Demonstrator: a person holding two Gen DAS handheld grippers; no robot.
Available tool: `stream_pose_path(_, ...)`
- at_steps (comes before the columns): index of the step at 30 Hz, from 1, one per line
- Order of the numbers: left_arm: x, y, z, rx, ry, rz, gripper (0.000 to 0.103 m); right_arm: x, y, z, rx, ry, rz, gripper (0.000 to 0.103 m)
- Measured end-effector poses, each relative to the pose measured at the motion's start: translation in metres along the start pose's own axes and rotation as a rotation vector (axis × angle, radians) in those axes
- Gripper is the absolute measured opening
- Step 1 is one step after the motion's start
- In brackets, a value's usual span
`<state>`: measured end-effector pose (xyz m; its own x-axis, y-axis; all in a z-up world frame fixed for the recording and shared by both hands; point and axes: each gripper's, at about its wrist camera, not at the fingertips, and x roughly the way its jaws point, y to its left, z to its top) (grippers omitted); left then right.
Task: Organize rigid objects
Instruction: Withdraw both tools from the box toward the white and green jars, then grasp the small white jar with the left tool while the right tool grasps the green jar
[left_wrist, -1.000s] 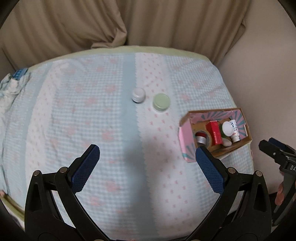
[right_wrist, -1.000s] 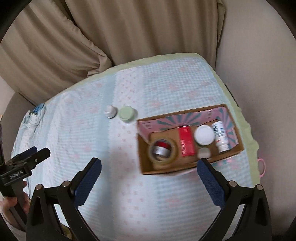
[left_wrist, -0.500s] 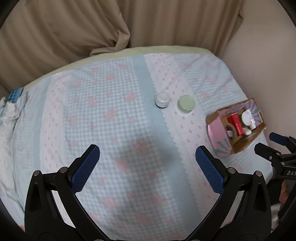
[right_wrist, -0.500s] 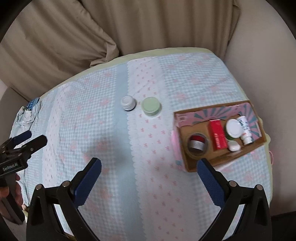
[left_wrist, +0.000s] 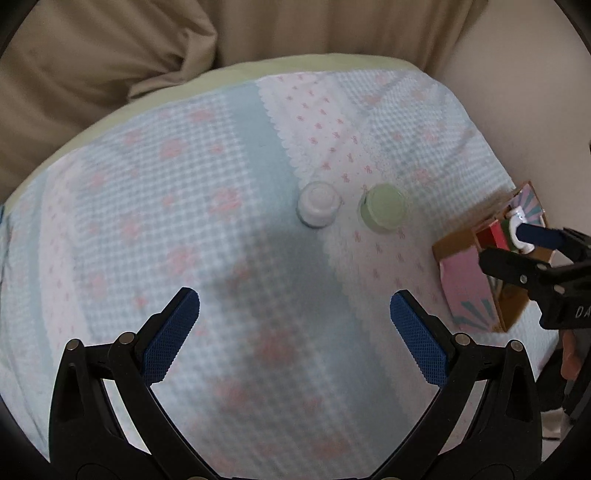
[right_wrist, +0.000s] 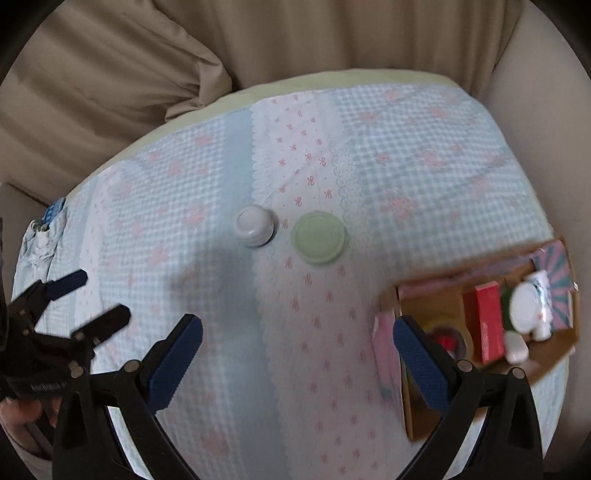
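Note:
A white jar (left_wrist: 318, 203) and a green-lidded jar (left_wrist: 383, 206) stand side by side on the checked cloth, ahead of both grippers; they also show in the right wrist view, the white jar (right_wrist: 255, 225) and the green-lidded jar (right_wrist: 318, 236). A cardboard box (right_wrist: 417, 398) at the right holds a tape roll, a red box (right_wrist: 487, 320), a white lid and small bottles. My left gripper (left_wrist: 294, 336) is open and empty. My right gripper (right_wrist: 297, 365) is open and empty, with its right finger over the box's left end.
The patterned cloth (left_wrist: 184, 206) covers a rounded surface with beige curtains (left_wrist: 92, 55) behind. The cardboard box (left_wrist: 476, 284) sits near the right edge. A crumpled blue cloth (right_wrist: 40, 236) lies at the far left.
Both grippers have moved forward and left toward the two jars, which now look larger. The box has slid to the right of both views. Both grippers stay open.

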<state>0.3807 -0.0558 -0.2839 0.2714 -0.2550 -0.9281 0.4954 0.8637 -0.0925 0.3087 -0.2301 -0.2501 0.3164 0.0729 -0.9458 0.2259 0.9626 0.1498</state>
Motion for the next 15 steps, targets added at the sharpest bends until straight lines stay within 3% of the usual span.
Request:
stream_pose_path(10, 0.111, -0.016, 0.04, 0.091, 0.002, -0.007, 0.102, 0.117, -0.019, 0.06, 0.013, 0.202, -0.023, 0.103)
stream_pose_path(15, 0.159, -0.019, 0.045, 0.147, -0.004, -0.008, 0.094, 0.164, -0.03, 0.067, 0.082, 0.273, -0.024, 0.103)
